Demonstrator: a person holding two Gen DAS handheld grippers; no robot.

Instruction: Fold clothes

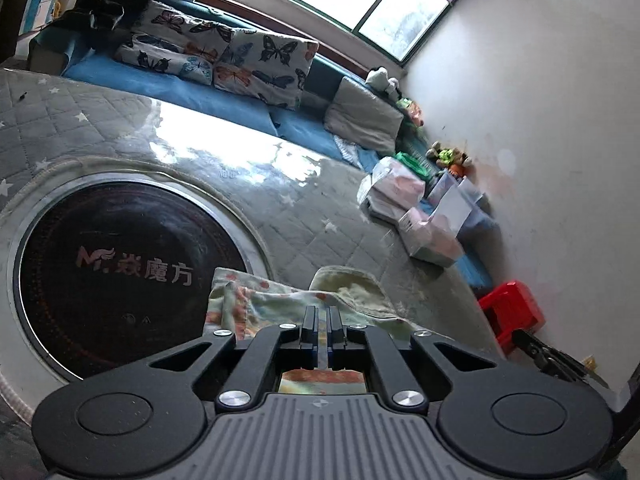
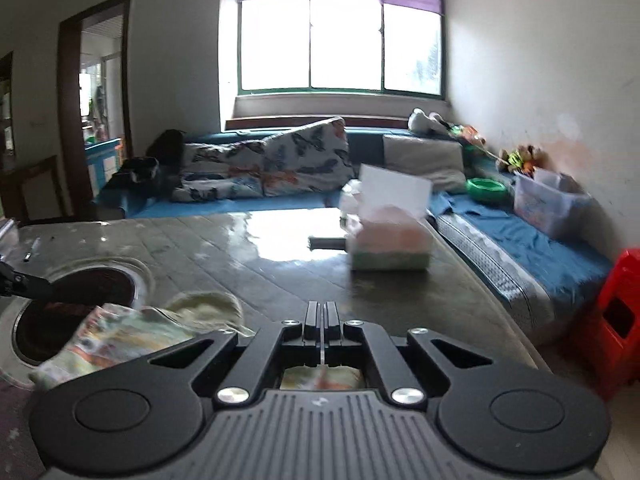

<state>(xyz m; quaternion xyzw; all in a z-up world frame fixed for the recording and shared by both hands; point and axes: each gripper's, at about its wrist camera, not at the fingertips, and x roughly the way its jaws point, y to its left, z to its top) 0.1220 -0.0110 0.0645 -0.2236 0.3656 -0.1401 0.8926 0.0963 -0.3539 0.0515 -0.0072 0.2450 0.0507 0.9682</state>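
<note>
A pale garment with an orange and green print and a light green collar lies bunched at the near edge of the table, partly over a round black hob. My left gripper is shut, the printed cloth showing around and under its fingers. In the right wrist view the same garment stretches from the left to beneath my right gripper. That gripper is also shut, with cloth visible just behind its pads. The other gripper's dark arm pokes in at the left edge.
The table has a grey quilted star cover under shiny glass. Tissue packs stand at its far right. Behind is a blue sofa with butterfly pillows, toys and a clear bin. A red stool stands on the right.
</note>
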